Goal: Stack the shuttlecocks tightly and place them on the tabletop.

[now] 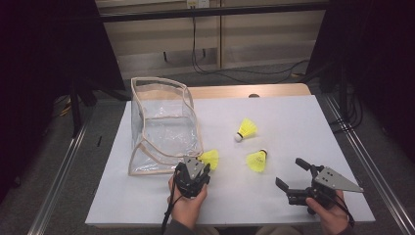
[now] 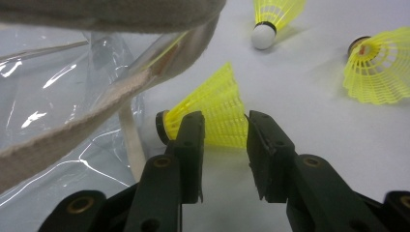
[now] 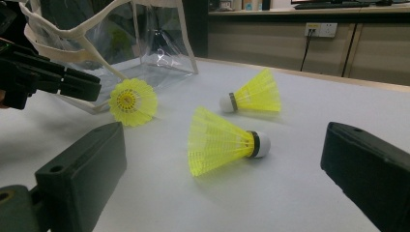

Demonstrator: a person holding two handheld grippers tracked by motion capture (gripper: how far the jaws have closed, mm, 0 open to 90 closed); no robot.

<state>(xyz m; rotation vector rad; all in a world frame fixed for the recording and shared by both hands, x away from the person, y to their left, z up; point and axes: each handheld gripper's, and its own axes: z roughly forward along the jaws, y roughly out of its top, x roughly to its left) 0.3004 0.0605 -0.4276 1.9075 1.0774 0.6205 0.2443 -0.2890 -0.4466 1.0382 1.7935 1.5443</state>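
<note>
Hands: 2 hands of a person are seen at the bottom edge of the high view, the left hand [image 1: 188, 205] and the right hand [image 1: 333, 213], each wrapped round a gripper.
Table: a white rectangular table top [image 1: 293, 191] is laid over a wooden board; all the things listed rest on it.
Bag: a clear plastic bag with beige fabric trim [image 1: 164, 125] is stood open at the table's left part; in the left gripper view its trim [image 2: 72, 125] is seen just beside the left jaw.
Right gripper: the black two-jaw right gripper [image 1: 293, 178] is held low at the table's right front, its jaws spread wide with nothing between them.
Left gripper: the black two-jaw left gripper [image 1: 204, 164] is held at the bag's front right corner; its jaws are clamped on the skirt of 1 shuttlecock.
Held shuttlecock: a yellow plastic shuttlecock with a black-banded cork [image 2: 212, 113] is gripped by its skirt, cork toward the bag and just beside the trim; whether it is lifted off the table cannot be told.
Near shuttlecock: a 2nd yellow shuttlecock [image 1: 257, 160] is lying on its side, between the 2 grippers.
Far shuttlecock: a 3rd yellow shuttlecock [image 1: 246, 129] is lying farther back, near the 2nd and apart from it.
</note>
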